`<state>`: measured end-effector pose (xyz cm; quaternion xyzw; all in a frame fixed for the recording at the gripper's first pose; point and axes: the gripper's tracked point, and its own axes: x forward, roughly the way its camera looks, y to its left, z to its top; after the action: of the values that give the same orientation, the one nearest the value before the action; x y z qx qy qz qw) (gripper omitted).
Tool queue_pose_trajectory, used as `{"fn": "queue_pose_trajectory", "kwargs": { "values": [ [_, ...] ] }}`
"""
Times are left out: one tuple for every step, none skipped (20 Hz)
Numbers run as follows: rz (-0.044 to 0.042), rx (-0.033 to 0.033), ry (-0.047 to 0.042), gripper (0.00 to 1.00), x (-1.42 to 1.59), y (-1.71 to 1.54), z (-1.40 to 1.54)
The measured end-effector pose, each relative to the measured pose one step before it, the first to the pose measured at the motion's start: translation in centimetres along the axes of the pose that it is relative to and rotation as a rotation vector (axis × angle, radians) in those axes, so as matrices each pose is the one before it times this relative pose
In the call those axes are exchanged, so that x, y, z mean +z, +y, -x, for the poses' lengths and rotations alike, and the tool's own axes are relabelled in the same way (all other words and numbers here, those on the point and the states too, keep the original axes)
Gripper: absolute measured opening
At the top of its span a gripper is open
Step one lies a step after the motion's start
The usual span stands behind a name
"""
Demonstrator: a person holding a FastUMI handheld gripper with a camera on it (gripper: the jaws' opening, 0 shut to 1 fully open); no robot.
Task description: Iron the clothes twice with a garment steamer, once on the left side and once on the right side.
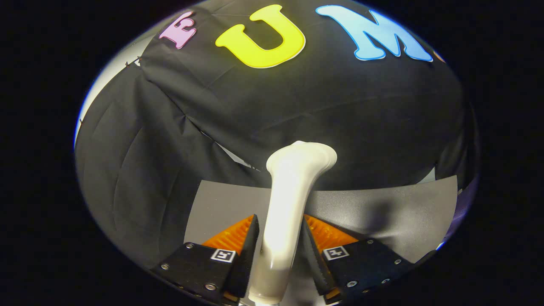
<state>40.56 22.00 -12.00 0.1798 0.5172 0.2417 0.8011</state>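
Gripping the white garment steamer (285,212), gripper (278,238) fingers clamped on its handle, head raised above grey table (399,212).

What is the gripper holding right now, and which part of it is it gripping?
The gripper is shut on the garment steamer, both fingers pressing the sides of its slim handle, with the wider head sticking out beyond the fingertips.

Dim overall, with light falling from above and near. The white garment steamer (293,204), clamped between both fingers of the gripper (279,238), catches the brightest glare along its handle — nearly blown out. It throws a soft shadow right across the grey table (403,212). Fisheye bending curves the far cloth wall (297,102); edges go dark and blurred.
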Motion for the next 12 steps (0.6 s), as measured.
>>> {"fn": "queue_pose_trajectory", "kwargs": {
  "values": [
    [0.00442, 0.00732, -0.00533, 0.48, -0.111, -0.024, 0.033],
    [-0.00050, 0.00813, -0.01034, 0.45, -0.180, -0.149, 0.222],
    [-0.00271, 0.01139, -0.01129, 0.42, -0.003, 0.133, 0.325],
    [0.00673, 0.01873, -0.00236, 0.39, -0.026, 0.399, 0.388],
    [0.00639, 0.01797, -0.01711, 0.37, 0.179, 0.481, 0.593],
    [0.01304, 0.01380, -0.01884, 0.37, 0.131, 0.652, 0.853],
    [0.01932, 0.00736, -0.02588, 0.37, 0.238, 0.364, 0.639],
    [0.01901, -0.00049, -0.02690, 0.37, -0.202, 0.398, 1.143],
    [0.01556, -0.01036, -0.03241, 0.37, 0.004, 0.351, 1.280],
    [0.01838, -0.01360, -0.02521, 0.37, -0.382, 0.180, 1.455],
    [0.01190, -0.01252, -0.02308, 0.37, -0.208, -0.082, 1.455],
    [0.01481, -0.00743, -0.01982, 0.37, -0.418, 0.053, 1.733]
  ]
}}
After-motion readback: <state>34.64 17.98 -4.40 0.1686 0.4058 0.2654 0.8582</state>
